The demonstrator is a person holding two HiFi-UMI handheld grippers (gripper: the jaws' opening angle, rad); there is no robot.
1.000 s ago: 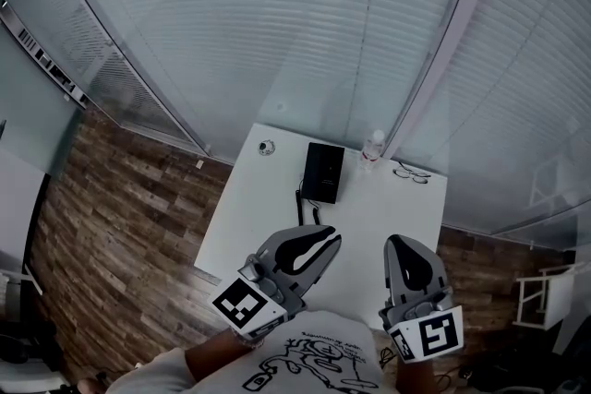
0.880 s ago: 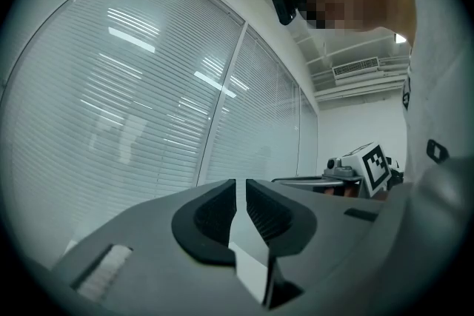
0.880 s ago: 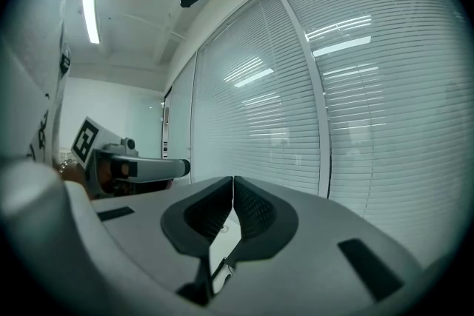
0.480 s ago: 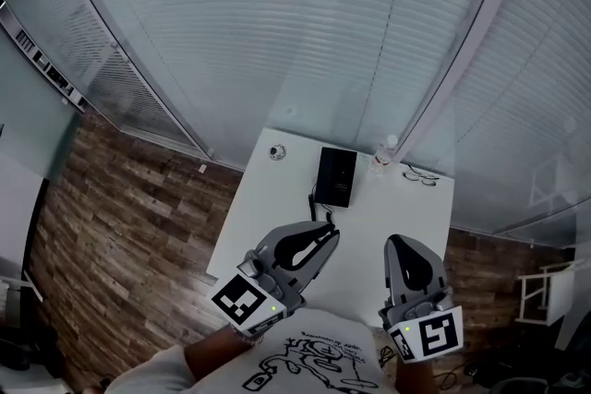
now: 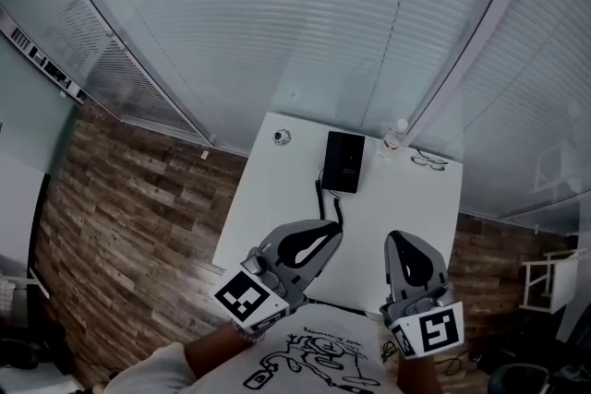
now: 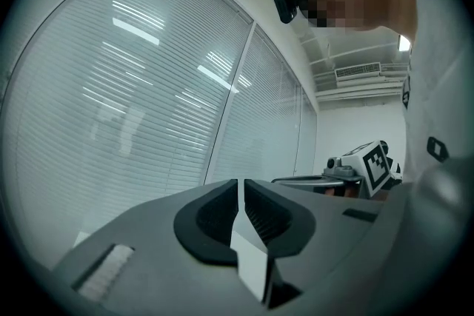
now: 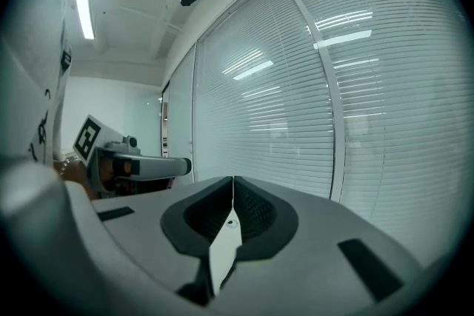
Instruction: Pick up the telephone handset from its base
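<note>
The black telephone (image 5: 343,161) lies with its handset on the base at the far side of the white table (image 5: 277,208), and its cord (image 5: 328,198) trails toward me. My left gripper (image 5: 330,230) hovers over the table's near edge, well short of the phone. Its jaws have just been closing and now meet with nothing between them (image 6: 241,185). My right gripper (image 5: 396,241) is level beside it, also shut and empty (image 7: 233,185). Both gripper views look at window blinds, and neither shows the phone.
A clear bottle (image 5: 395,135) and a pair of glasses (image 5: 428,161) sit at the table's far right corner. A small round object (image 5: 282,137) is at the far left. Glass walls with blinds stand behind the table, and wood floor (image 5: 129,198) lies to the left.
Both grippers have come forward over the table's near edge. The left jaws, slightly parted a second ago, have closed. The phone has not been touched.
</note>
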